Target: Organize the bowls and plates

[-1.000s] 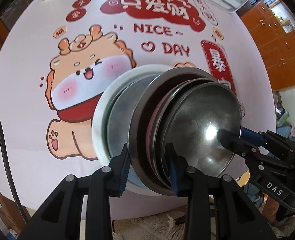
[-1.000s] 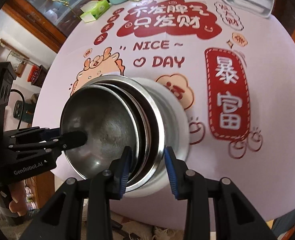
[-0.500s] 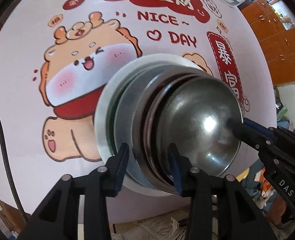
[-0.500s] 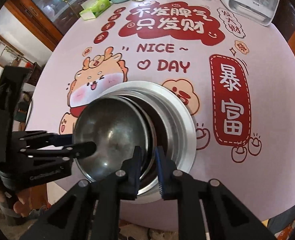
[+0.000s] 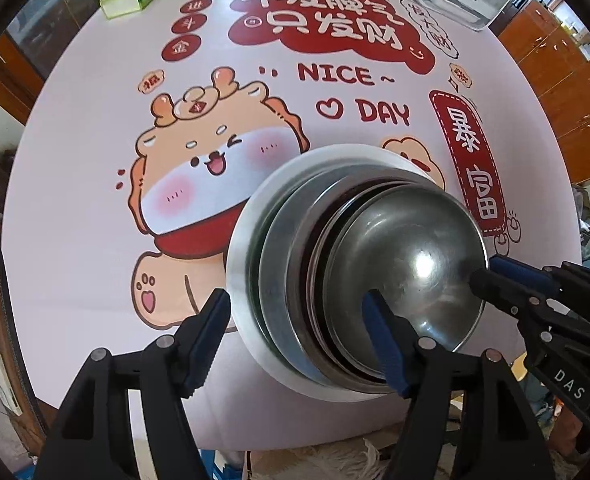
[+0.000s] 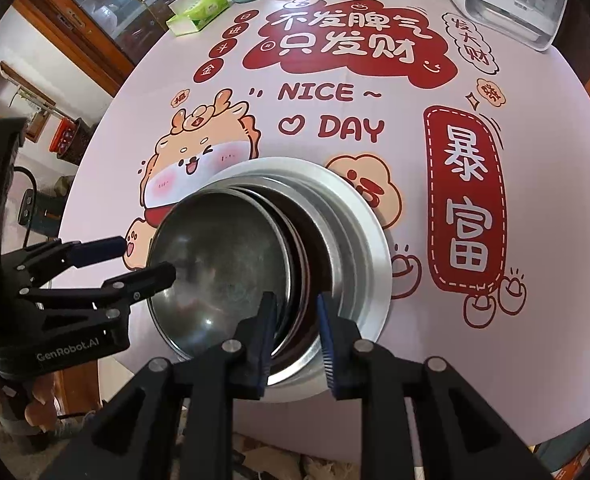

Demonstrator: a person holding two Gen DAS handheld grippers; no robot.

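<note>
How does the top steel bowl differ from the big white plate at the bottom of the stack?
The top steel bowl is deep and rounded; the white plate is wide and much flatter. The bowl is dark, shiny metal with a bright glare spot; the plate has a pale, matte rim. The bowl is the smaller one and sits uppermost, nested in other dishes, while the plate lies directly on the tablecloth. Both are round and belong to one stack.

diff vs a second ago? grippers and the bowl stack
Left gripper let go: its jaws, clamped across the stack's near rims a second ago, are opening and now straddle them without pressing. Right gripper pinched nearly shut, is reopening slightly; its pads straddle the top bowl's rim. Stack stays nested on the tablecloth.
</note>
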